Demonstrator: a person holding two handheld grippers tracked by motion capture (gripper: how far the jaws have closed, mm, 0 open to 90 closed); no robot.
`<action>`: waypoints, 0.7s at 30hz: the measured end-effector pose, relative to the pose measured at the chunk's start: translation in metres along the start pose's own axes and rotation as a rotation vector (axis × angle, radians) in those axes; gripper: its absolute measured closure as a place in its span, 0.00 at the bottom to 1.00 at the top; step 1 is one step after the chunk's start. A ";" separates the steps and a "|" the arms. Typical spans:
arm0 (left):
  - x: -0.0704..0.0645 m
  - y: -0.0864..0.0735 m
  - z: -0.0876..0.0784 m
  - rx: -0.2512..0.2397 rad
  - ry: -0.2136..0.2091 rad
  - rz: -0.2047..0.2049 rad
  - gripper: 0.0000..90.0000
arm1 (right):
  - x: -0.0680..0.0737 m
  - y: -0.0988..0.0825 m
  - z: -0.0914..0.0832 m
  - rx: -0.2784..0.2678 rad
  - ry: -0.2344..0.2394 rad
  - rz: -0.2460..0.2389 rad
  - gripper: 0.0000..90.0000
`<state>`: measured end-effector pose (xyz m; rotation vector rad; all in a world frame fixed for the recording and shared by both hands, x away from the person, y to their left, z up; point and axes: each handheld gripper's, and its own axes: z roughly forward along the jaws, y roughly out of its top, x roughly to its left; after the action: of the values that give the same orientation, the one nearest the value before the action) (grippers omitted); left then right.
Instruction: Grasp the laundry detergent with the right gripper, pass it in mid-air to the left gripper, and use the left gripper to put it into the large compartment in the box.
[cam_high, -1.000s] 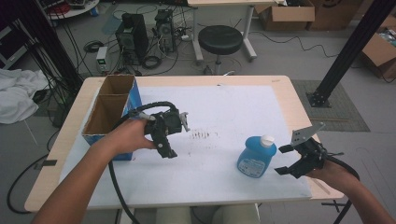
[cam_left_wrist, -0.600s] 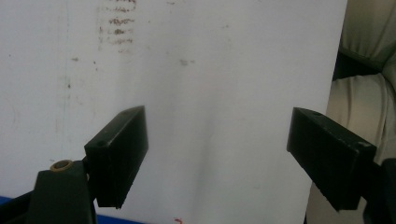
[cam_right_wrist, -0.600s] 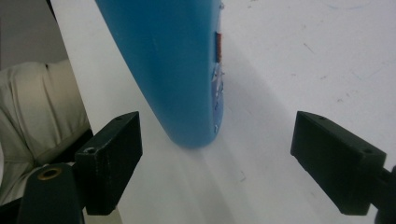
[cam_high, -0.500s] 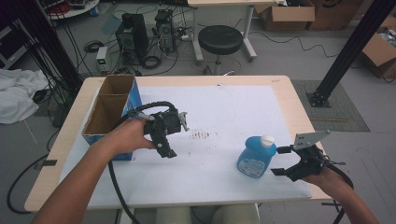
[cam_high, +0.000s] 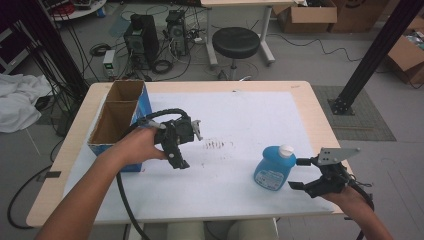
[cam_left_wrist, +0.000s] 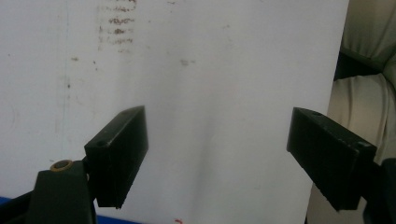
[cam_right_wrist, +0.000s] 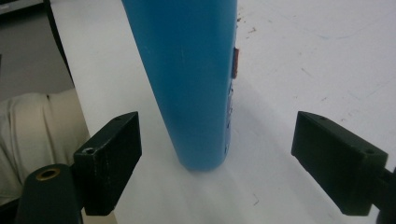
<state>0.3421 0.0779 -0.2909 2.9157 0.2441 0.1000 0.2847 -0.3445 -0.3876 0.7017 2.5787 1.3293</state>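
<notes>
You are sitting at a worktop (cam_high: 300, 107) covered with a white sheet, holding a gripper in each hand. Your right gripper (cam_high: 299, 174) is hovering near the worktop's front right corner, its jaws spread wide and gripping nothing. A blue bottle (cam_high: 273, 167) with a white cap is standing upright just to the left of it, close to the front edge. In the right gripper view, the blue bottle (cam_right_wrist: 189, 79) is rising between the two open jaws but a little beyond their tips, touching neither one. Your left gripper (cam_high: 182, 150) is hanging over the left part of the white sheet, beside an open cardboard box (cam_high: 116, 120) with blue sides and two compartments. Its jaws are also standing wide apart and holding nothing, and the left gripper view is looking down past them at bare white sheet with a few faint brown smudges (cam_left_wrist: 116, 25). The two grippers are well apart from each other.
</notes>
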 end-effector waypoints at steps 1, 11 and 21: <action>0.000 0.000 0.000 -0.001 0.000 -0.001 0.24 | 0.000 0.000 0.000 -0.010 -0.002 -0.001 0.17; 0.000 -0.002 0.000 -0.006 0.000 -0.014 0.24 | 0.003 -0.001 0.002 -0.055 -0.014 -0.002 0.17; 0.001 -0.001 0.000 -0.003 0.001 -0.006 0.24 | 0.006 0.000 0.005 -0.091 -0.025 -0.005 0.17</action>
<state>0.3424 0.0793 -0.2915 2.9121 0.2520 0.1005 0.2812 -0.3382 -0.3906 0.6904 2.4815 1.4172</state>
